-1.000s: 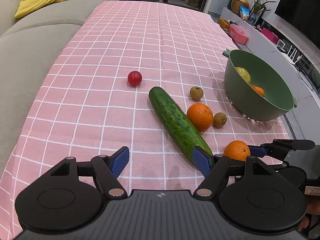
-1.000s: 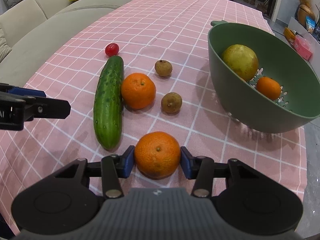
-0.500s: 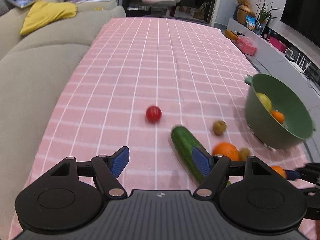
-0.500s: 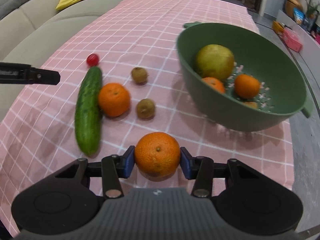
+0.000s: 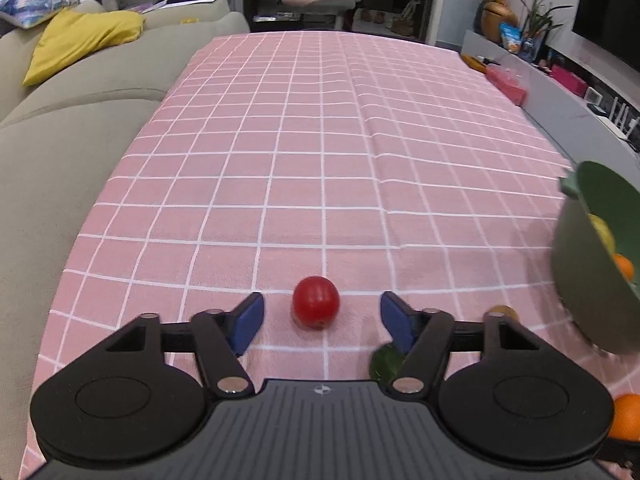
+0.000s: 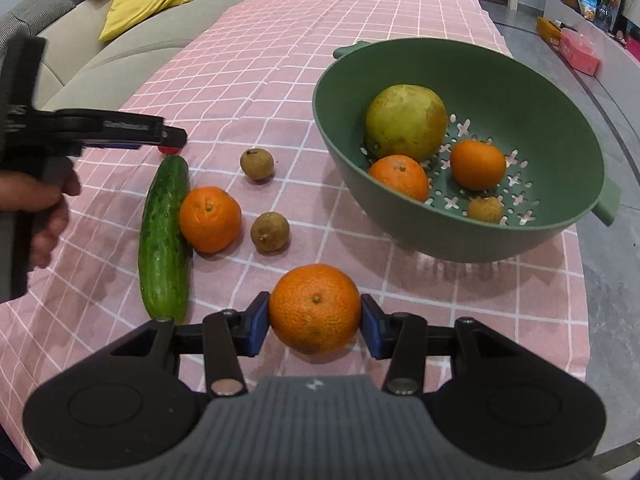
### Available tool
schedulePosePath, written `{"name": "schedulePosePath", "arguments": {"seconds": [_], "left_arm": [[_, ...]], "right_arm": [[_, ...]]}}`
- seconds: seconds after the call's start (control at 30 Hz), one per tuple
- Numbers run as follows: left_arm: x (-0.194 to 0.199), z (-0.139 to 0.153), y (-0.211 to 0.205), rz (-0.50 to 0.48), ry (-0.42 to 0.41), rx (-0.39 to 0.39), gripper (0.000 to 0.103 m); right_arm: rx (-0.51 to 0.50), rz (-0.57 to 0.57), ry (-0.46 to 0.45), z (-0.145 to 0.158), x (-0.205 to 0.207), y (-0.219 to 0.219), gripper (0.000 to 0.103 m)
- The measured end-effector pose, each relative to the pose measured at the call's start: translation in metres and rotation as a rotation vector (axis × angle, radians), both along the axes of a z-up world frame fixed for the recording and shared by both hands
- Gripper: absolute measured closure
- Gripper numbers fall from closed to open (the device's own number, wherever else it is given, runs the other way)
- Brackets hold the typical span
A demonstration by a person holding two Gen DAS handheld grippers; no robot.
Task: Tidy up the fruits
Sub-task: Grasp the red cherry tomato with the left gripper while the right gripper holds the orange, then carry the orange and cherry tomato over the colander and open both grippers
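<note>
A small red tomato point(image 5: 315, 302) lies on the pink checked cloth between the blue pads of my left gripper point(image 5: 321, 318); its jaws are closing, with gaps still on both sides of the tomato. My right gripper point(image 6: 315, 322) is shut on an orange point(image 6: 315, 307), held above the cloth in front of the green colander point(image 6: 520, 236). The colander holds a pear point(image 6: 406, 122), two oranges and a small brown fruit. On the cloth lie a cucumber point(image 6: 164, 236), another orange point(image 6: 210, 219) and two small brown fruits point(image 6: 269, 231).
A grey sofa point(image 5: 60, 152) with a yellow cushion runs along the table's left side. The colander point(image 5: 592, 272) sits at the table's right edge, above the floor. A person's hand point(image 6: 36, 208) holds the left gripper's handle. The far half of the cloth point(image 5: 340, 112) carries nothing.
My left gripper has moved forward past the cucumber to the tomato, and its jaws have narrowed around it. The right gripper has shifted slightly toward the colander, still holding its orange.
</note>
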State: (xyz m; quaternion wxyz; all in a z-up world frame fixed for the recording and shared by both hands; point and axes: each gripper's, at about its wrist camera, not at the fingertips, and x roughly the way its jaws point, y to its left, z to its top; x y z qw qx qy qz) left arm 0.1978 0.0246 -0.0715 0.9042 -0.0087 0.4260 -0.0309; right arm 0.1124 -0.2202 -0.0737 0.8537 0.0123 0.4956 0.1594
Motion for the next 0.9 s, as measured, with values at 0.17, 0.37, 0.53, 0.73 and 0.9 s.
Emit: {"name": "schedulePosePath", "arguments": {"seconds": [0.17, 0.37, 0.53, 0.73, 0.9], "left_arm": [[0.003, -0.009, 0.0, 0.002, -0.003, -0.017, 0.048], [0.001, -0.012, -0.004, 0.003, -0.02, 0.019, 0.07], [0.001, -0.01, -0.005, -0.012, -0.016, 0.033, 0.073], [-0.003, -0.004, 0.002, -0.009, -0.012, 0.02, 0.074], [-0.01, 0.017, 0.006, -0.03, -0.033, 0.034, 0.074]], "right_arm": [[0.018, 0.005, 0.012, 0.0, 0.001, -0.002, 0.059], [0.024, 0.004, 0.018, 0.0, 0.001, -0.003, 0.059], [0.022, 0.008, 0.02, -0.001, 0.0, -0.003, 0.059], [0.024, 0.006, 0.015, 0.001, -0.001, -0.003, 0.059], [0.042, 0.012, -0.002, 0.011, -0.002, -0.006, 0.059]]}}
